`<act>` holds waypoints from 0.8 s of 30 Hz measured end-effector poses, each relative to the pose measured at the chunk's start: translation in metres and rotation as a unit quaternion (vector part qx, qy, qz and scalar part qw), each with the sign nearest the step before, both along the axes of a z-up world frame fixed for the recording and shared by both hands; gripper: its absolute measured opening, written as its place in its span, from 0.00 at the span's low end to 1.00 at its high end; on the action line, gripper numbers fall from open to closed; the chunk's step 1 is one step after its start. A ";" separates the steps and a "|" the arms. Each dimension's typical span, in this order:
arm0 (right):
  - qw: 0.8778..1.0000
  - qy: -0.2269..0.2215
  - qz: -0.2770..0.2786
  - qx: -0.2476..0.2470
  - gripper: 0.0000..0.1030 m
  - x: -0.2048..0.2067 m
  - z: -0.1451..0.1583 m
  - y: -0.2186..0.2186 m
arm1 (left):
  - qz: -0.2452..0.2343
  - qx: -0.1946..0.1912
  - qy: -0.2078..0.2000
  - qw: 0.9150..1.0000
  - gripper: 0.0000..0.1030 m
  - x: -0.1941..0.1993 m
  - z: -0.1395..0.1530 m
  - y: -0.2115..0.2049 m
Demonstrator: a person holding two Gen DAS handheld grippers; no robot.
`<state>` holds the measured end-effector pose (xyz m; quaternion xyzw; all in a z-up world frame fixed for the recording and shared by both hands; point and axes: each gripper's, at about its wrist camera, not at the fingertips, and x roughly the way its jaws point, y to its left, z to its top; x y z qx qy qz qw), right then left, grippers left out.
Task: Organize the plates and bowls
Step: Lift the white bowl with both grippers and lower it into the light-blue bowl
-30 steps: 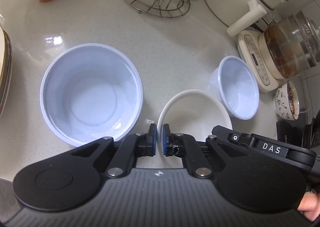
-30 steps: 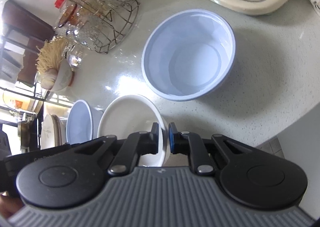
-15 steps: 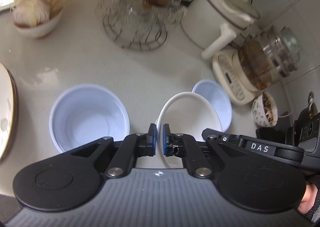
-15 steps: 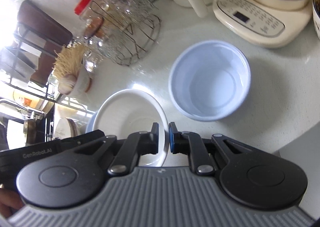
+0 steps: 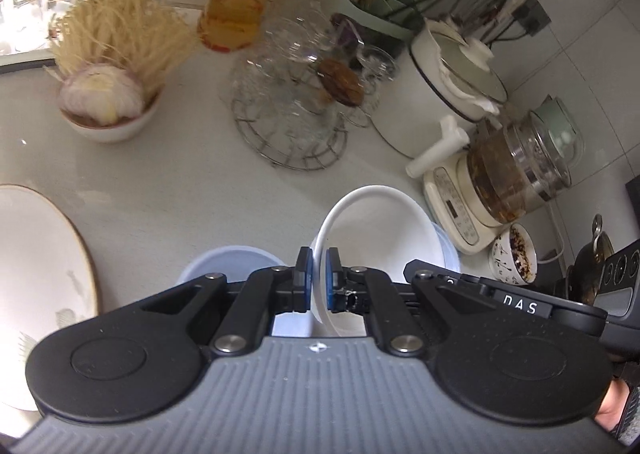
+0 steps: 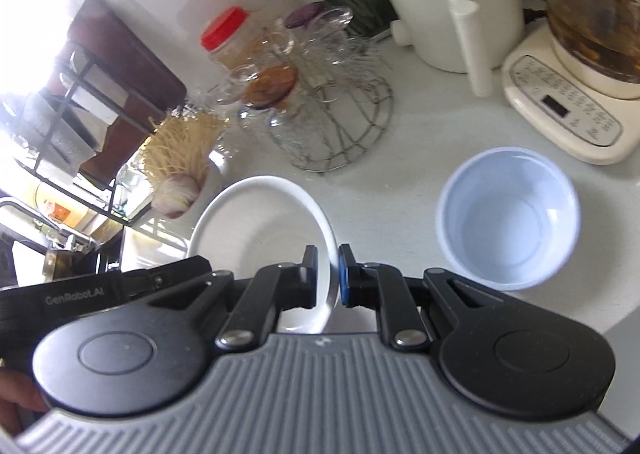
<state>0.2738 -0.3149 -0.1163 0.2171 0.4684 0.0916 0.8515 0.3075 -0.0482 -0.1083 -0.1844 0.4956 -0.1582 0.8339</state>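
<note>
Two grippers, one white bowl pinched between them, clear of the counter.

From my left wrist view, left to right: a large plate (image 5: 36, 274) at the edge, a pale blue bowl (image 5: 224, 266) on the counter (image 5: 180, 181), then my left gripper (image 5: 317, 268) clamped narrow on the near rim of the white bowl (image 5: 380, 238). In my right wrist view, my right gripper (image 6: 328, 266) grips the opposite rim; a second pale blue bowl (image 6: 508, 230) sits just right, apart from it.
</note>
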 end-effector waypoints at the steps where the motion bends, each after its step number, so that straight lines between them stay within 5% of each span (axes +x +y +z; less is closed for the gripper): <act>1: 1.000 0.002 0.002 0.000 0.13 0.001 -0.002 0.006 | 0.001 0.003 0.000 1.000 0.07 0.001 -0.001 0.006; 10: 0.999 0.028 0.020 -0.041 0.15 0.005 -0.024 0.061 | 0.002 0.034 0.038 0.999 0.07 0.002 -0.026 0.042; 24: 0.995 0.064 0.017 -0.074 0.15 0.008 -0.044 0.081 | -0.019 0.041 0.093 0.995 0.08 0.007 -0.060 0.053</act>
